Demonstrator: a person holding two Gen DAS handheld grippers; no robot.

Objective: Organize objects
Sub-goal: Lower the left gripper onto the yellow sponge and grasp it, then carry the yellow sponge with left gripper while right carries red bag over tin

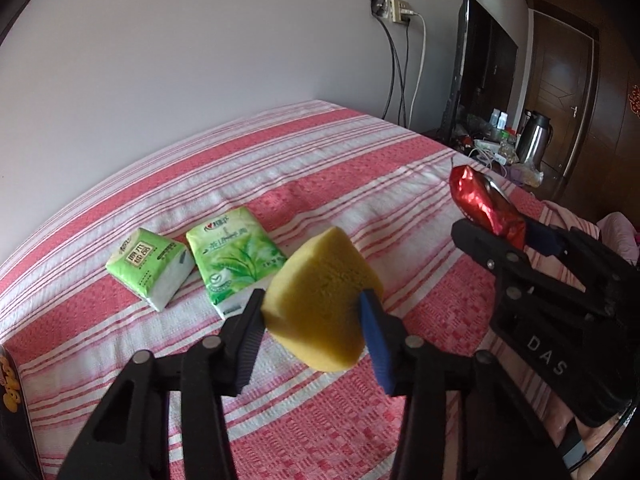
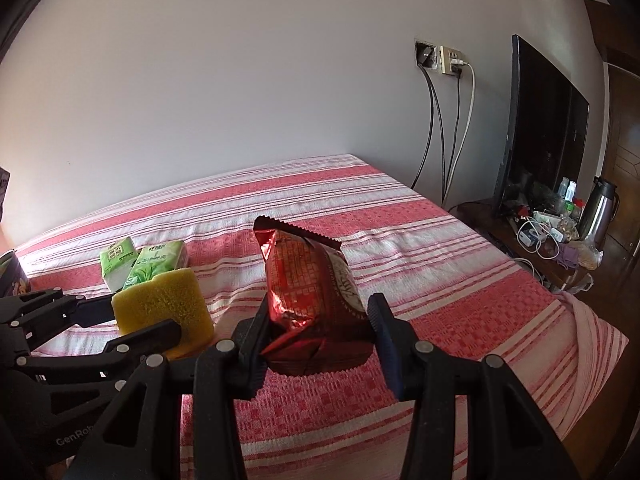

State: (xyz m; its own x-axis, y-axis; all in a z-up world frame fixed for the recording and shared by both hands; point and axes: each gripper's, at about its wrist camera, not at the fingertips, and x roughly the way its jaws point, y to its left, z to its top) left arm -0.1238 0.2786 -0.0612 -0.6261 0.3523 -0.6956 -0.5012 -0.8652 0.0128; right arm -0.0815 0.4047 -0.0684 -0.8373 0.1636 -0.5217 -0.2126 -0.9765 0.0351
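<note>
Because both loads need sorting, my left gripper (image 1: 312, 312) clamps the soft yellow foam sponge (image 1: 324, 296) above the red-and-white striped bedspread (image 1: 360, 160), near two green tissue packs (image 1: 192, 256), while my right gripper (image 2: 316, 320) pinches the shiny red foil snack packet (image 2: 312, 296) aloft.

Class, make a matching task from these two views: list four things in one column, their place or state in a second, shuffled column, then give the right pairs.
1. yellow sponge
2. red foil snack packet
3. two green tissue packs
4. black monitor

A. lying on the striped bedspread
B. held in the right tongs
C. standing on the side table
D. held in the left tongs

Pairs: 1-D, 2-B, 3-A, 4-C
</note>
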